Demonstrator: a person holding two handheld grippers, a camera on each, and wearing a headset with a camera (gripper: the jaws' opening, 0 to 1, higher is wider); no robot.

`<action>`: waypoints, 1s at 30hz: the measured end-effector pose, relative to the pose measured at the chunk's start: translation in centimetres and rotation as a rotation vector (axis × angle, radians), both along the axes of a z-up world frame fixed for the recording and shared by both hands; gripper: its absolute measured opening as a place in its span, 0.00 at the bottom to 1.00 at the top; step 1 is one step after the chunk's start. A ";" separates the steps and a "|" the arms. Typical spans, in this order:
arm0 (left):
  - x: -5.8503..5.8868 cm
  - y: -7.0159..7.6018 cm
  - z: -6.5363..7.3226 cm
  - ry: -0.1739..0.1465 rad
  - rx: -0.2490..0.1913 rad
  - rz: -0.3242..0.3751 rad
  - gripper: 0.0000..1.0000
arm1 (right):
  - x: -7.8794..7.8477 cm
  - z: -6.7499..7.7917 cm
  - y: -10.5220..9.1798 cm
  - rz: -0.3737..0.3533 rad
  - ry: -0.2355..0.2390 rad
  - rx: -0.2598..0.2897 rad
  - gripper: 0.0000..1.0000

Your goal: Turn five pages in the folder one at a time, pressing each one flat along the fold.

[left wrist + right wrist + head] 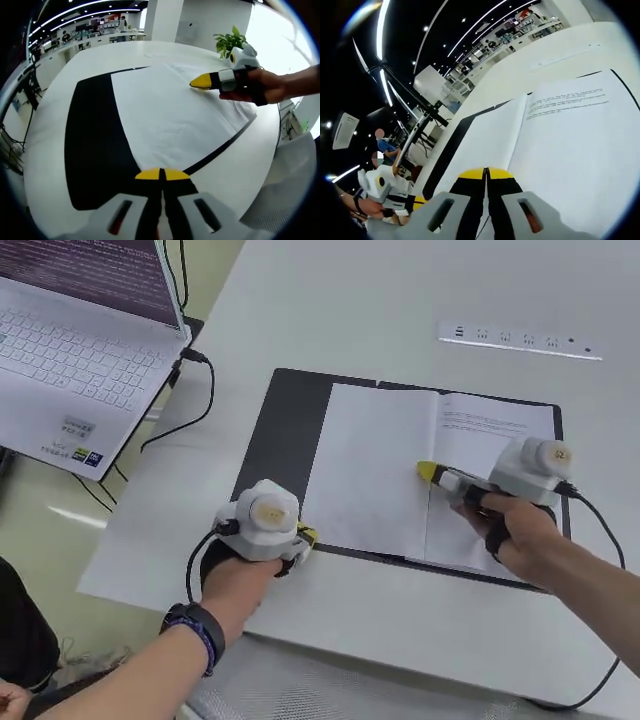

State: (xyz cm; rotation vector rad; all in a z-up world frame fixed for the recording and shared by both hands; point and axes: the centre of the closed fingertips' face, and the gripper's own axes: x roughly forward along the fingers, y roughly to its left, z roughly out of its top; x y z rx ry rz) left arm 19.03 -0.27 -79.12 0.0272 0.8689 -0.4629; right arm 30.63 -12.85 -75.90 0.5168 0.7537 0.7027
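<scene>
Shows, in the head view, a black folder (285, 430) lying open and flat on the white table (350, 300) near the middle of the frame, with a blank left page (370, 470) and a right page (500, 435) bearing a few printed lines along its 12 o'clock edge. Puts the right gripper (428, 472) on the fold (432, 440) between the two pages, aimed toward 9 o'clock, with the holding hand (520, 535) behind it at about 4 o'clock of the folder. Finds, in the right gripper view, its fingers (470, 176) brought together tip to tip with nothing seen between them, set right at the crease, the blank sheet off toward 10 o'clock and the printed sheet toward 2 o'clock. Puts the left gripper (306, 536) at the folder's 7 o'clock corner, just at the bottom edge of the left page. Finds, in the left gripper view, its fingers (149, 174) likewise closed tip to tip and gripping nothing, over the near edge of the black cover; cannot tell whether touching it. Catches the right gripper there too, at 1 o'clock, lying on the paper. Leaves an open white laptop (70, 350) at 10 o'clock of the head view, its dark cable (195, 405) trailing toward the folder, and a white power strip (520, 340) at 1 o'clock, well apart from the pages.
</scene>
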 end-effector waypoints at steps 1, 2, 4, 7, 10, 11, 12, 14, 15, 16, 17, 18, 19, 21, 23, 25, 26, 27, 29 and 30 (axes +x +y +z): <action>0.0 0.0 0.0 0.000 0.002 -0.001 0.00 | 0.1 -0.1 -0.1 -0.009 0.002 -0.001 0.00; 0.0 0.0 0.0 0.000 0.002 0.001 0.00 | 0.2 -0.2 -0.3 -0.020 0.006 0.005 0.00; 0.1 0.0 0.0 0.004 -0.005 0.008 0.00 | 0.4 -0.1 -0.3 -0.042 0.025 0.039 0.00; 0.1 0.1 0.0 0.013 -0.035 0.038 0.00 | 0.8 0.0 -0.1 -0.043 0.006 0.044 0.00; 0.0 0.0 0.0 0.007 -0.031 0.038 0.00 | 1.8 0.2 -0.1 -0.069 -0.004 0.061 0.00; 0.0 0.0 0.0 0.006 -0.029 0.039 0.00 | 2.1 0.2 -0.2 -0.078 -0.005 0.056 0.00; 0.0 0.0 0.0 0.005 -0.028 0.040 0.00 | 2.5 0.2 -0.4 -0.089 -0.010 0.053 0.00; 0.1 0.1 0.0 0.011 -0.039 0.052 0.00 | 3.7 0.1 -1.0 -0.145 0.009 0.073 0.00; 0.1 0.2 -0.1 0.015 -0.048 0.059 0.00 | 3.8 0.0 -1.0 -0.141 0.013 0.072 0.00; 0.1 0.2 -0.1 0.015 -0.050 0.060 0.00 | 3.8 0.1 -0.9 -0.137 0.012 0.072 0.00; 0.1 0.1 -0.1 0.014 -0.050 0.059 0.00 | 4.0 0.3 -0.8 -0.136 0.010 0.072 0.00; 0.1 0.1 -0.1 0.013 -0.048 0.056 0.00 | 4.2 0.4 -0.7 -0.135 0.007 0.069 0.00; 0.1 0.1 -0.1 0.011 -0.043 0.051 0.00 | 4.4 0.5 -0.6 -0.134 0.004 0.066 0.00; 0.2 0.1 -0.2 0.010 -0.041 0.049 0.00 | 4.9 0.6 -0.5 -0.146 -0.001 0.066 0.00; 0.1 0.1 -0.2 0.010 -0.039 0.047 0.00 | 5.6 0.7 -0.5 -0.172 0.000 0.075 0.00; 0.1 0.1 -0.2 0.011 -0.039 0.046 0.00 | 6.2 0.7 -0.6 -0.196 0.004 0.086 0.00; 0.1 0.0 -0.2 0.011 -0.039 0.045 0.00 | 6.5 0.6 -0.6 -0.202 0.005 0.087 0.00; 0.1 0.0 -0.2 0.012 -0.039 0.045 0.00 | 6.8 0.6 -0.5 -0.206 0.005 0.088 0.00; 0.1 0.0 -0.2 0.014 -0.046 0.049 0.00 | 7.4 0.6 -0.5 -0.218 -0.001 0.091 0.00; 0.1 0.0 -0.2 0.014 -0.045 0.046 0.00 | 7.6 0.6 -0.5 -0.225 -0.003 0.094 0.00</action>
